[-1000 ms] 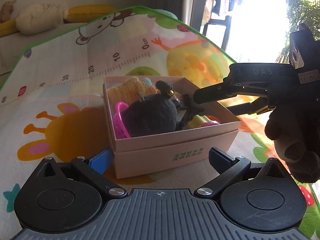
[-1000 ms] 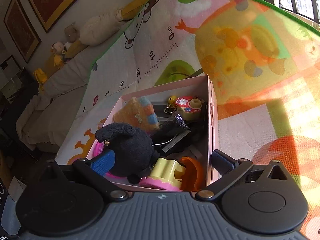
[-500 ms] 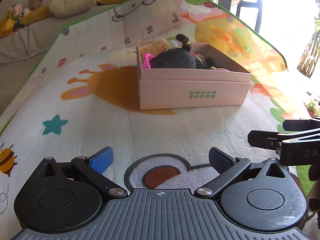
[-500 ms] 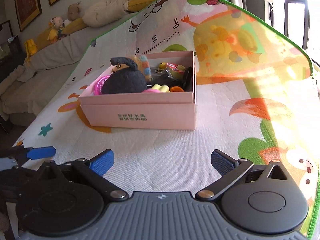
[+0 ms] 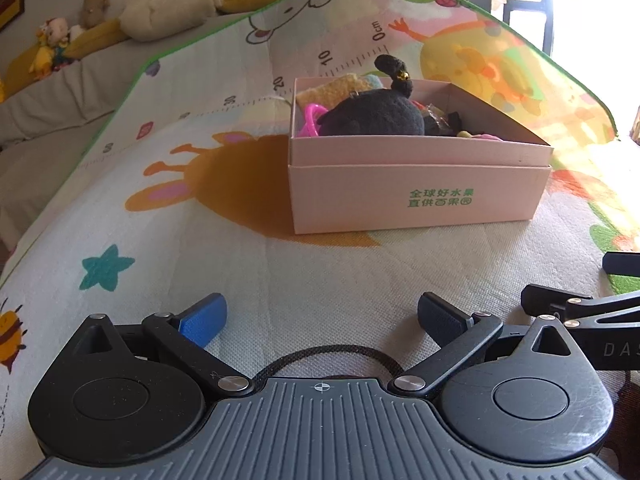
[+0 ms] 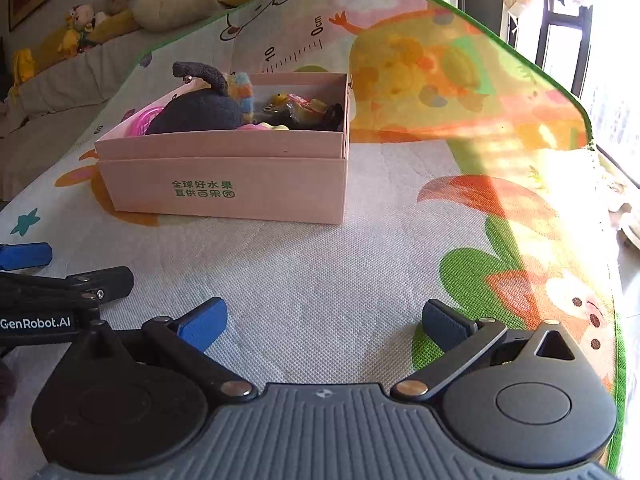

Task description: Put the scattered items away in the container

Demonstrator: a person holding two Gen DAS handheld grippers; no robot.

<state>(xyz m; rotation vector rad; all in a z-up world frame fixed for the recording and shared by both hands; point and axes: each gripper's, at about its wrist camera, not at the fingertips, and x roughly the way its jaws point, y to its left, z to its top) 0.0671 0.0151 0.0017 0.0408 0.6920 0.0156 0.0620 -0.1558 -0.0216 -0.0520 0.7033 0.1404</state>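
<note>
Ahead of the left tongs (image 5: 320, 316), slightly right and well apart: pale pink cardboard box (image 5: 416, 196) on the cartoon-printed play mat (image 5: 280, 280), long side facing, black plush toy (image 5: 376, 114) heaped inside with a pink plastic ring (image 5: 310, 120). Jaws spread wide, empty.

Ahead of the right tongs (image 6: 322, 320), off to the left: same box (image 6: 224, 184), corner-on, black plush (image 6: 200, 110) inside. Jaws likewise wide, empty. Nothing loose visible on the mat; likely finished. Neither clearly nearer.
</note>
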